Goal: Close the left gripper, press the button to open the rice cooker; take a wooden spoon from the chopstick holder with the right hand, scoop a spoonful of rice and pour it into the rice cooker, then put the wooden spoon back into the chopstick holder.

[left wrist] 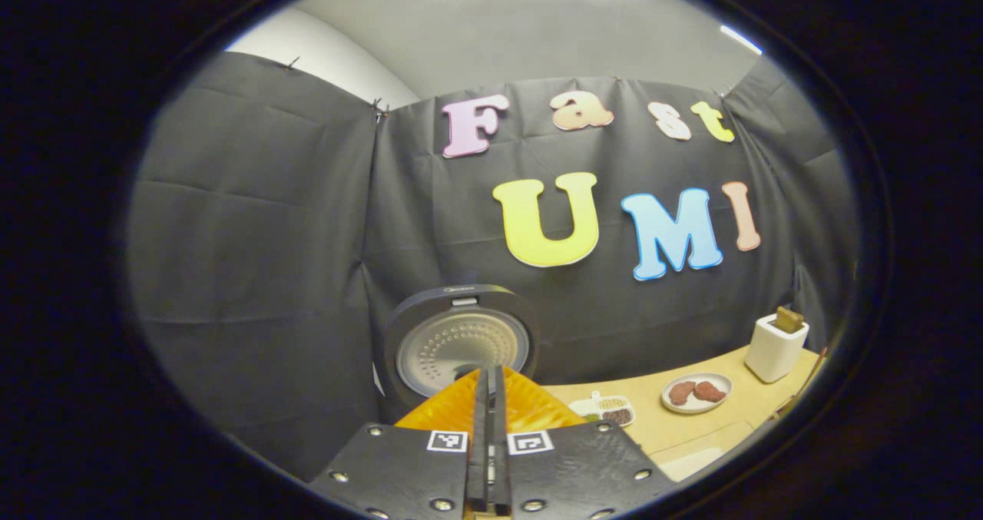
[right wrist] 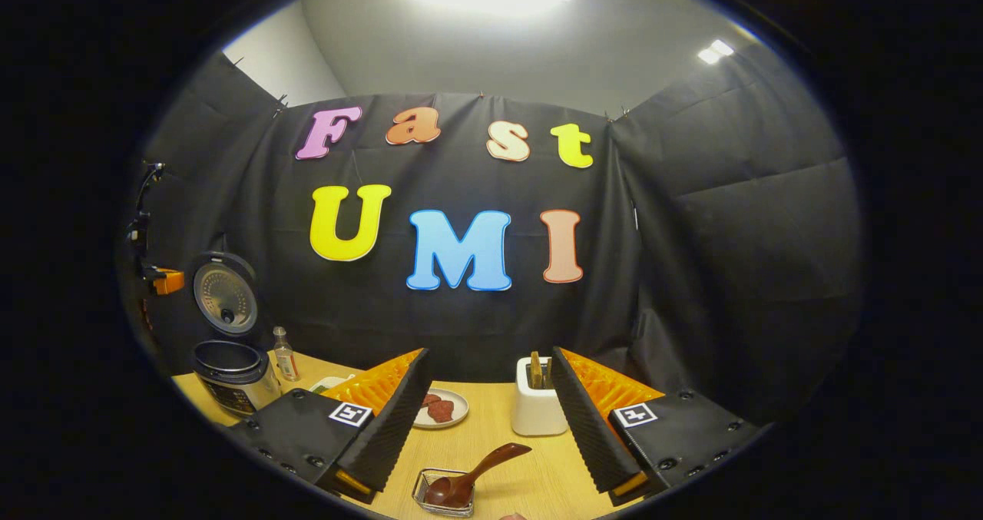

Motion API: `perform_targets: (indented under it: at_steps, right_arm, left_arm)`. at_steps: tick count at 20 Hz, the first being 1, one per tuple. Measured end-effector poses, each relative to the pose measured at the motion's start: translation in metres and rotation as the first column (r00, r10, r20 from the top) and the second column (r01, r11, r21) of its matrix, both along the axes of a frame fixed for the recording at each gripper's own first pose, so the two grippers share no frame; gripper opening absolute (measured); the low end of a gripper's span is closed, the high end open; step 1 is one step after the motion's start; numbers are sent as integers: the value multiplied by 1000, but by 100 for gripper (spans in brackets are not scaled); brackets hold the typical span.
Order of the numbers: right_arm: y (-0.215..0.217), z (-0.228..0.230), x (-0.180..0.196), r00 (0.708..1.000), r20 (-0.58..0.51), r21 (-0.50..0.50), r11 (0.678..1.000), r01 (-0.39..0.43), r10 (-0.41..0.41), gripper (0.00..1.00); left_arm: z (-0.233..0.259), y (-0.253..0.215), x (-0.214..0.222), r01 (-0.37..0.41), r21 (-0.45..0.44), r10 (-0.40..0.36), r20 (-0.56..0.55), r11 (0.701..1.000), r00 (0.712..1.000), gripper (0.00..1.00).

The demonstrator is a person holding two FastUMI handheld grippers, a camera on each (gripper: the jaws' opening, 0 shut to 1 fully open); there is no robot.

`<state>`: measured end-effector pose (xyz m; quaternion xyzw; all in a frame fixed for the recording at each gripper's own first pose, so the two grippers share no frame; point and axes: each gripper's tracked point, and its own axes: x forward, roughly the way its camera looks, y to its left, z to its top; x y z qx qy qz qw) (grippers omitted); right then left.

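Left gripper hides rice cooker body; plate food unclear.

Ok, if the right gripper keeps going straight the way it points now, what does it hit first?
Probably the white chopstick holder, standing just ahead between the open jaws of the right gripper; depth is hard to judge.

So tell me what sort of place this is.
Probably a staged kitchen corner in a recording booth, not a real home. A wooden table stands against black cloth walls, and on it are an open rice cooker, a plate of food and a white chopstick holder.
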<state>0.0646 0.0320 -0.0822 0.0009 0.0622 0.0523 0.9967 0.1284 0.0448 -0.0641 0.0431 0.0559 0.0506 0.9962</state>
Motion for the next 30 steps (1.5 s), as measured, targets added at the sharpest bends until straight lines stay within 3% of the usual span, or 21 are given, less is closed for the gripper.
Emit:
perform_targets:
  at_steps: [4, 14, 18, 19, 22, 23, 24, 28, 30]
  right_arm:
    - [1, -37, 9, 996, -92, 21, 1000, -7, 8, 97]
    - [-12, -125, 27, 947, -321, 135, 988, 73, -26, 96]
    - [-7, -165, 25, 903, -430, 174, 981, 83, -1, 98]
    - [-4, -172, 24, 892, -452, 185, 979, 85, 8, 93]
    - [5, -194, 19, 854, -519, 220, 971, 89, 40, 93]
    - [9, -200, 17, 841, -539, 226, 970, 87, 50, 96]
    - [13, -206, 17, 831, -553, 236, 968, 84, 63, 87]
    - [27, -222, 7, 793, -599, 275, 958, 77, 109, 77]
    - [25, -228, 6, 785, -612, 282, 954, 100, 99, 55]
  left_arm:
    - [28, 4, -18, -1, -1, 1, 45, 1000, 999, 78]
    - [55, 18, -75, -39, 12, 39, 59, 999, 998, 77]
    - [57, 31, -89, -74, 3, 74, 57, 997, 996, 77]
    - [58, 34, -93, -82, 2, 81, 56, 997, 995, 78]
    - [61, 44, -101, -106, 6, 106, 57, 994, 993, 78]
    - [62, 46, -102, -111, 7, 110, 56, 994, 992, 78]
    - [63, 48, -104, -116, 10, 116, 55, 993, 992, 78]
    - [71, 56, -107, -130, 29, 127, 68, 991, 990, 77]
    - [71, 59, -108, -139, 38, 136, 67, 990, 988, 77]
